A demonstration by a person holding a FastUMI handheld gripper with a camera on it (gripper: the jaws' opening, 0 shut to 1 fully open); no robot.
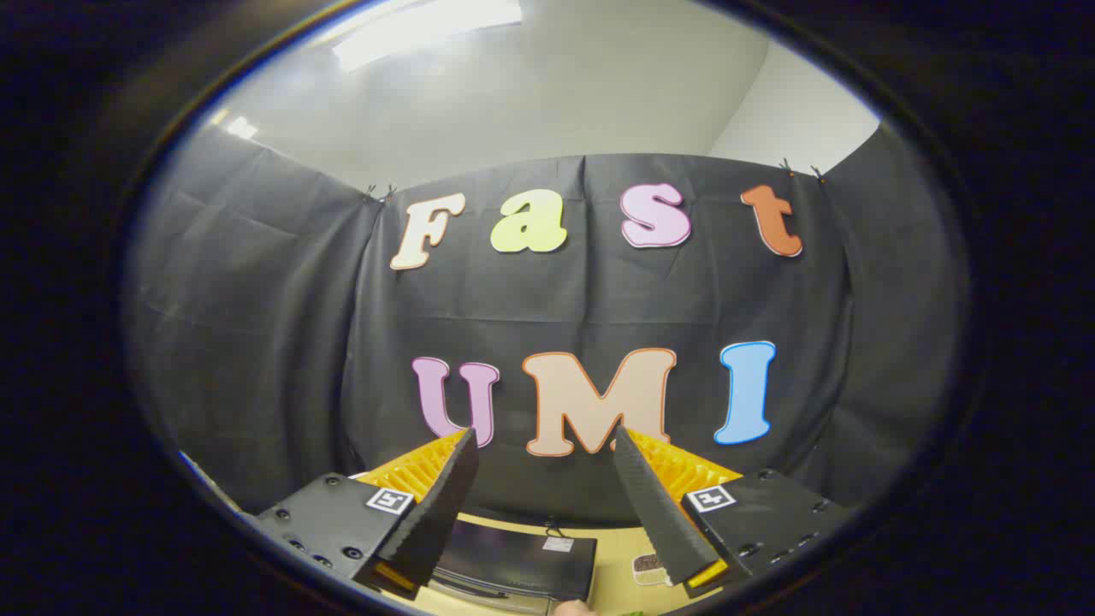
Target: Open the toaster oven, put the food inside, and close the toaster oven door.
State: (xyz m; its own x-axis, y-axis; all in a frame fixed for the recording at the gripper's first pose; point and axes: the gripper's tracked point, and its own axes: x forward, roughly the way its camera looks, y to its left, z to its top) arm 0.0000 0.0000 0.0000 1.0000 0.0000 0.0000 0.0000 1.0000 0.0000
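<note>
Gripper point(543, 441) is raised and pitched upward; its two fingers rise from the lower part of the frame, spread wide, nothing between them. Fingertips point(466, 449) stand against the black cloth wall point(257, 342), which fills the middle of the frame. Each finger base carries a small square marker tag point(390, 500).

Toaster oven point(517, 560) sits low in the frame, below and between the fingers, seen from above: a dark, flat top with a small pale label near its right rear corner. Door state: cannot tell from this angle.

Oven rests on a light wooden table point(612, 556), visible as a strip at bottom centre. Just right of the oven, near the right finger, lies a small pale item with dark speckles point(648, 567), partly hidden by that finger; whether this is the food cannot be told.

At the very bottom edge, a pale rounded shape point(575, 607) is too cropped to identify.

Upper frame: white ceiling with a bright light panel point(428, 26) at upper left.
</note>
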